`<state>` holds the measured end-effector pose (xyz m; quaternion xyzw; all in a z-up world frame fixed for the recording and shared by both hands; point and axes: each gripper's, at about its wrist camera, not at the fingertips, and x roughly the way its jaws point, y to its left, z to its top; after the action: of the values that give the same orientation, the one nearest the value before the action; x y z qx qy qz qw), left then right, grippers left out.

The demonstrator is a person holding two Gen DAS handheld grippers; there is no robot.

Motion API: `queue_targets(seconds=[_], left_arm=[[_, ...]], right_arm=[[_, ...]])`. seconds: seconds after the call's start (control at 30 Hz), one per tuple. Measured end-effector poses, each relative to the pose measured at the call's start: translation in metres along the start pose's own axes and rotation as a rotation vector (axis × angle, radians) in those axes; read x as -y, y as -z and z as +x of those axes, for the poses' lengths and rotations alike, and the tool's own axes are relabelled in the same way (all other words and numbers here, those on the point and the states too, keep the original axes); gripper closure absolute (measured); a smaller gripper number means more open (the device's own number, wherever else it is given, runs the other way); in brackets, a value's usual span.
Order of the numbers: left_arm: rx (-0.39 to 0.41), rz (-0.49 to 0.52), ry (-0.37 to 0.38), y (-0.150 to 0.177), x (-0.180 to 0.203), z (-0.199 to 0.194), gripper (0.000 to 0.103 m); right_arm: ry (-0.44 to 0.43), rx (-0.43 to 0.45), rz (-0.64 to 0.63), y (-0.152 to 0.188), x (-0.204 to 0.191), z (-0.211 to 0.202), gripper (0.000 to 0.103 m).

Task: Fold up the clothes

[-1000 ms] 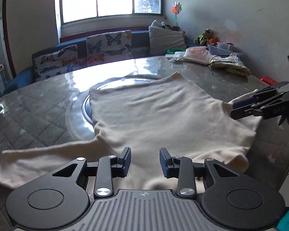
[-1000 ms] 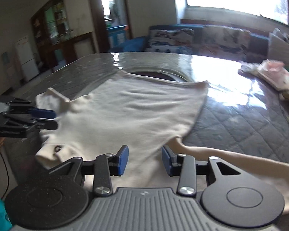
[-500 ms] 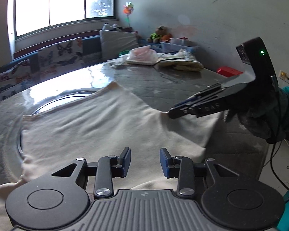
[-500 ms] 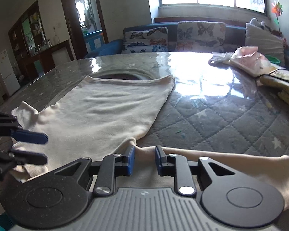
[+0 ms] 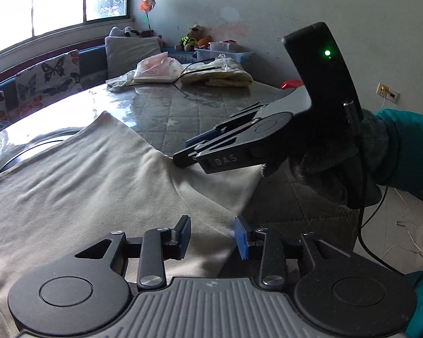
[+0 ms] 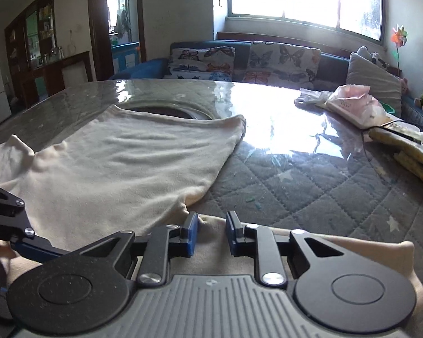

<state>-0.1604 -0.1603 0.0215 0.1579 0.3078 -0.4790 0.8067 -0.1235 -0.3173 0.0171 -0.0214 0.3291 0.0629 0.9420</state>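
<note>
"DAS" in pale capitals on side of right tongs, left-wrist view. Small print on pink packet at far side of bench, too blurred to read. No other legible text either view.

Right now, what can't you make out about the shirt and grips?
- Right gripper, left wrist view: its near finger hides whether the shirt is pinched.
- Shirt's near edge, both views: under the gripper bodies.
- Left gripper, right wrist view: tips behind the right gripper's body.
</note>
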Motion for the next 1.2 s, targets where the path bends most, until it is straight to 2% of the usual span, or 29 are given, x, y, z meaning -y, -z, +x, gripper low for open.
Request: queue_targets(seconds=[0.17, 0.43, 0.6, 0.77, 0.97, 1.1, 1.2], left_arm=[[0.008, -0.002, -0.007, -0.001, -0.001, -0.005, 0.064], [0.017, -0.009, -0.005, -0.006, -0.004, -0.002, 0.064], [0.001, 0.009, 0.013, -0.003, 0.002, 0.004, 0.064], [0.004, 0.0, 0.01, -0.004, 0.001, 0.004, 0.064], [0.0, 0.004, 0.011, -0.004, 0.0, 0.005, 0.064], [-0.002, 0.007, 0.009, -0.003, 0.002, 0.006, 0.064], [-0.004, 0.008, 0.008, -0.004, 0.002, 0.006, 0.063]], right_arm=[[-0.008, 0.019, 0.039, 0.0, 0.006, -0.009, 0.082], [0.054, -0.013, 0.104, 0.019, 0.036, -0.031, 0.082], [0.138, -0.02, 0.136, 0.034, 0.061, -0.046, 0.082], [0.217, -0.004, 0.229, 0.039, 0.089, -0.063, 0.081], [0.34, -0.012, 0.317, 0.049, 0.119, -0.075, 0.076], [0.364, -0.021, 0.364, 0.055, 0.131, -0.075, 0.07], [0.357, -0.018, 0.404, 0.058, 0.135, -0.075, 0.07]])
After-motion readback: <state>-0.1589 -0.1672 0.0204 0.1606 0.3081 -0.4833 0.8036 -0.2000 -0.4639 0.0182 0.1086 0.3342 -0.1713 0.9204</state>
